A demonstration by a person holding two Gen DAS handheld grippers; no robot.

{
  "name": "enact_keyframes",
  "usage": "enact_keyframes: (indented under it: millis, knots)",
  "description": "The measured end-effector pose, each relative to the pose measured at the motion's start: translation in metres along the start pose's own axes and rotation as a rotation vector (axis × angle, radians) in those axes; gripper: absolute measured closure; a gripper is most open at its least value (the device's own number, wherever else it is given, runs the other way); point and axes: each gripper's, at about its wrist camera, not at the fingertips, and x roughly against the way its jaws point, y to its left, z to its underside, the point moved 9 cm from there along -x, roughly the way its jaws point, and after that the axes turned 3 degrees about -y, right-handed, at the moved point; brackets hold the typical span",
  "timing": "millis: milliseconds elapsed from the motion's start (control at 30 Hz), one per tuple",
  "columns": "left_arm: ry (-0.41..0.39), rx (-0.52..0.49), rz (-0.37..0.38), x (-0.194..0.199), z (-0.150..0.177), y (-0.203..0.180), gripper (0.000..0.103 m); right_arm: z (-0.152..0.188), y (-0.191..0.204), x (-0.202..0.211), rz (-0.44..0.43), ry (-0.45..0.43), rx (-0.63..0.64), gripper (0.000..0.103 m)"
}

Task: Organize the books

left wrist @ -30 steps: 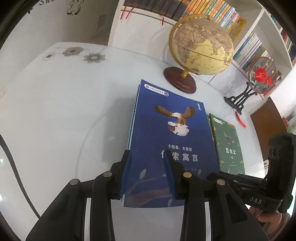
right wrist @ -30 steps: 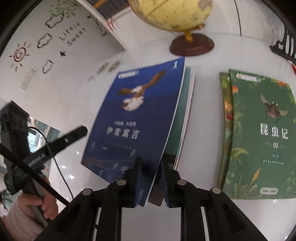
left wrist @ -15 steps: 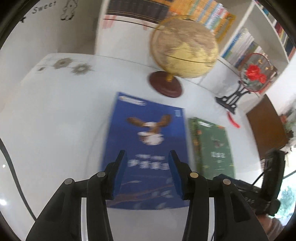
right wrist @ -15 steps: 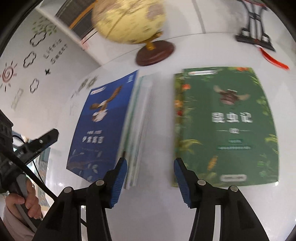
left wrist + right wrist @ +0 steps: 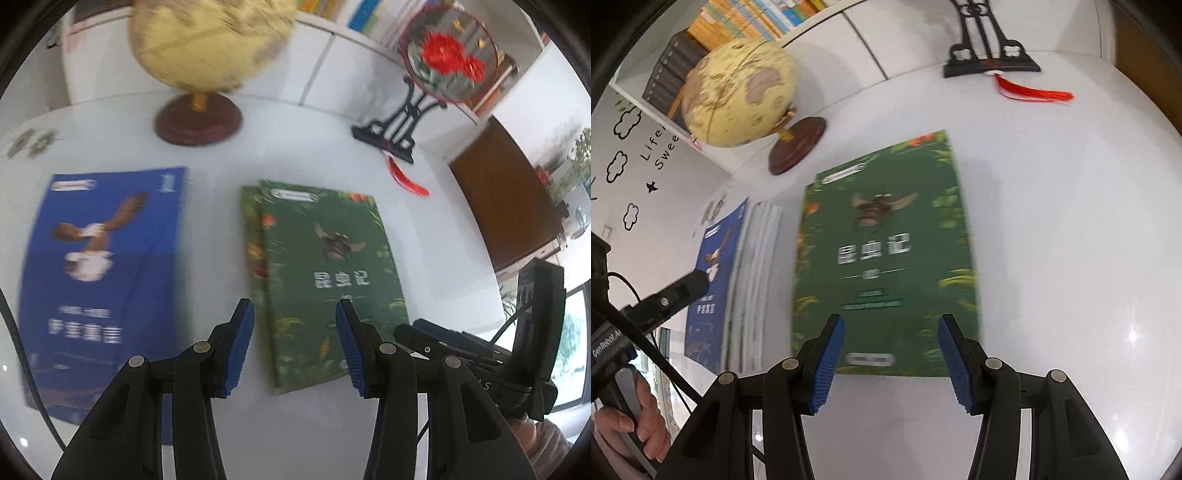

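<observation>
Hovering over the green book (image 5: 886, 258), both grippers — left (image 5: 294, 339), right (image 5: 891, 356) — stand released, nothing between their pads. It lies flat on the table (image 5: 1071, 258), just beside the blue book (image 5: 103, 277). Best to catch its near edge squarely — the cover underneath sits skewed.

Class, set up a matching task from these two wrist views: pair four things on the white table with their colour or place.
Things:
1. eagle book
2. beetle book
3. globe base
4. tassel

Descriptions:
A. bright red, by the black stand
B. green cover, ahead of the right tongs
C. dark brown, round
D. blue cover, leftmost book

Pairs: 1-D, 2-B, 3-C, 4-A
</observation>
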Motion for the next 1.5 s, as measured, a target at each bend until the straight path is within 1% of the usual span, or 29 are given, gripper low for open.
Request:
enact_keyframes:
  millis: [67,133,200,300,367,533,733,800,833,867,900,967,1000,1033,1067,1100,1133,1200,1267,1333,1433,1500]
  knots:
    - [0.028,0.005,-0.021,-0.013,0.004,-0.005,0.06,-0.005,-0.008,-0.001,-0.003,0.003,0.011,0.052]
    - [0.056,0.019,-0.019,-0.025,0.01,-0.01,0.06,-0.01,-0.012,-0.004,0.002,0.006,0.03,0.052]
    - [0.068,0.038,-0.02,-0.034,0.013,-0.012,0.06,-0.015,-0.019,-0.008,0.003,0.014,0.046,0.052]
    - [0.083,0.051,-0.054,-0.047,0.017,-0.01,0.06,-0.019,-0.026,-0.017,-0.009,0.045,0.049,0.052]
    - [0.091,0.061,-0.06,-0.053,0.019,-0.009,0.06,-0.02,-0.028,-0.023,-0.018,0.063,0.054,0.052]
    - [0.087,0.04,-0.123,-0.06,0.021,-0.002,0.06,-0.02,-0.033,-0.03,-0.029,0.087,0.064,0.052]
    - [0.098,0.055,-0.135,-0.064,0.022,0.004,0.06,-0.018,-0.034,-0.032,-0.06,0.099,0.055,0.051]
    - [0.107,0.058,-0.132,-0.067,0.024,0.005,0.057,-0.018,-0.032,-0.034,-0.08,0.108,0.054,0.05]
    - [0.109,0.056,-0.135,-0.068,0.025,0.005,0.055,-0.018,-0.03,-0.034,-0.088,0.112,0.055,0.049]
    - [0.1,0.049,-0.147,-0.068,0.025,0.006,0.046,-0.018,-0.029,-0.035,-0.093,0.114,0.056,0.048]
    - [0.102,0.048,-0.154,-0.07,0.025,0.008,0.038,-0.018,-0.028,-0.035,-0.097,0.111,0.055,0.045]
    - [0.097,0.038,-0.151,-0.071,0.026,0.006,0.035,-0.017,-0.026,-0.035,-0.104,0.103,0.054,0.04]
    - [0.101,0.022,-0.156,-0.073,0.027,0.004,0.034,-0.017,-0.024,-0.036,-0.108,0.098,0.054,0.036]
    - [0.113,0.008,-0.144,-0.075,0.029,0.001,0.033,-0.016,-0.022,-0.036,-0.11,0.093,0.054,0.032]
    - [0.131,0.0,-0.132,-0.079,0.034,-0.002,0.029,-0.015,-0.02,-0.037,-0.11,0.092,0.054,0.029]
    - [0.118,-0.019,-0.139,-0.078,0.035,-0.005,0.028,-0.015,-0.018,-0.037,-0.104,0.092,0.056,0.026]
    - [0.123,-0.042,-0.152,-0.079,0.038,-0.007,0.029,-0.014,-0.016,-0.038,-0.095,0.094,0.061,0.024]
    - [0.125,-0.048,-0.143,-0.078,0.041,-0.009,0.028,-0.01,-0.012,-0.04,-0.087,0.102,0.073,0.022]
    - [0.127,-0.023,-0.119,-0.074,0.043,-0.009,0.028,-0.008,-0.011,-0.04,-0.075,0.104,0.07,0.021]
    - [0.131,-0.015,-0.115,-0.072,0.045,-0.009,0.028,-0.005,-0.011,-0.038,-0.102,0.116,0.053,0.02]
    - [0.138,-0.039,-0.128,-0.069,0.049,-0.013,0.028,-0.002,-0.011,-0.036,-0.112,0.141,0.053,0.02]
    - [0.114,-0.07,-0.141,-0.061,0.049,-0.019,0.029,0.002,-0.011,-0.033,-0.114,0.152,0.056,0.021]
